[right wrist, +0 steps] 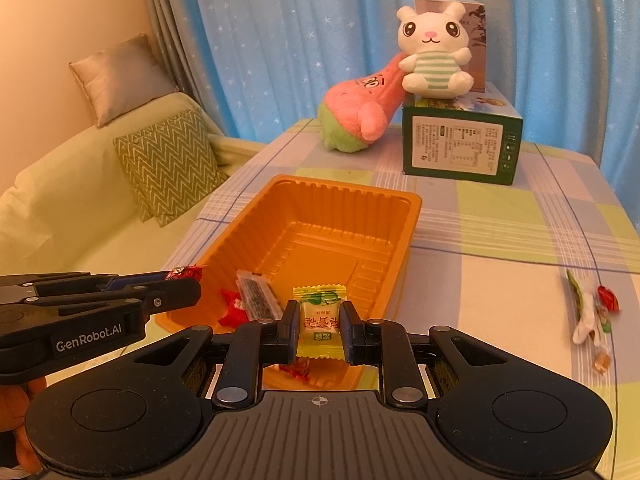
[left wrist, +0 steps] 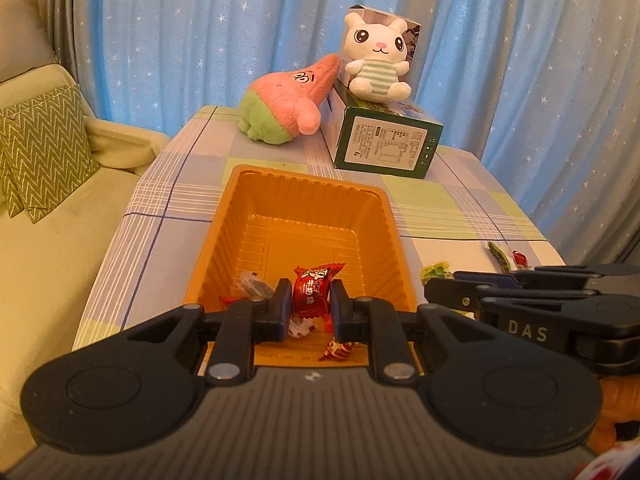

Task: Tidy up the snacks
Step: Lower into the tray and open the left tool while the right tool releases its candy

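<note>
Left gripper (left wrist: pixel 310 306): jaws closed on a red-wrapped candy (left wrist: pixel 312 294), held above the near end of the orange tray (left wrist: pixel 304 184). Right gripper (right wrist: pixel 322 326): jaws closed on a yellow-green candy (right wrist: pixel 320 322), likewise held over the tray's near end, just beside the left tool. Tray contents, as visible: one dark-printed clear packet (right wrist: pixel 258 296), one red wrapper (right wrist: pixel 234 310) beside it, a further red piece (right wrist: pixel 298 370) at the near wall; the far half of the tray floor is bare. Outstanding: a small cluster of wrapped snacks (right wrist: pixel 592 314) lies on the checked tablecloth (right wrist: pixel 500 208) near the right table edge, well apart from the tray. Judged progress: past the start, two pieces about to be deposited, a few still to collect. Clearances: the tray's raised ribbed walls stand close beneath both held candies; ample room remains inside toward the far wall. Behind the tray, a pink plush (left wrist: pixel 288 100), a green box (left wrist: pixel 386 140) and a white rabbit toy (left wrist: pixel 376 58) stand clear of the work. The two tools crowd each other at the near rim; open tablecloth lies to the right.
</note>
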{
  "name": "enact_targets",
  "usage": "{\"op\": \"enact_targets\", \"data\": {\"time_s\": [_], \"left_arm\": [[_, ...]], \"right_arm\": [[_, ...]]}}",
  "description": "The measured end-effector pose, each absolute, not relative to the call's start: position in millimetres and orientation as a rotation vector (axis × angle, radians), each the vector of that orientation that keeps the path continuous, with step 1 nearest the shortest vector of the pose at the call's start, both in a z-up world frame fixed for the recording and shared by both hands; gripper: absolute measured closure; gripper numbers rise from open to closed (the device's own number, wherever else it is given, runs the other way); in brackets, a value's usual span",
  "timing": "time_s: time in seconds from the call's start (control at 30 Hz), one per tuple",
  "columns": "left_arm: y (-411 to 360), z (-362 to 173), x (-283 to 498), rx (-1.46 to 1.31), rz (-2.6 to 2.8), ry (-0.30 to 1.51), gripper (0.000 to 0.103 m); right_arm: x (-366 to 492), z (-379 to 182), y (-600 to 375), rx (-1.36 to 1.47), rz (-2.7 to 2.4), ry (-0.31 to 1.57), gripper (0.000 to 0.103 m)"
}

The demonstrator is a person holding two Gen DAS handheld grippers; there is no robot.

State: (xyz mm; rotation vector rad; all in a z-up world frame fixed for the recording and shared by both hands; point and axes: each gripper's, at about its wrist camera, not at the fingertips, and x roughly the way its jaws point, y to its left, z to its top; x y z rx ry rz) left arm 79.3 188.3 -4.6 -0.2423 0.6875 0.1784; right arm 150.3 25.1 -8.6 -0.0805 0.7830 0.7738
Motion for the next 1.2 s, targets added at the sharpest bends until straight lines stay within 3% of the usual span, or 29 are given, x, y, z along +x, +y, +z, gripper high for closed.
{"op": "enact_targets", "data": {"time_s": [1.2], "left_arm": [[217, -37, 154, -0.197, 0.160, 0.739, 0.085]], "right_arm": [[208, -38, 50, -0.058, 0.742, 0.845, 0.082]]}}
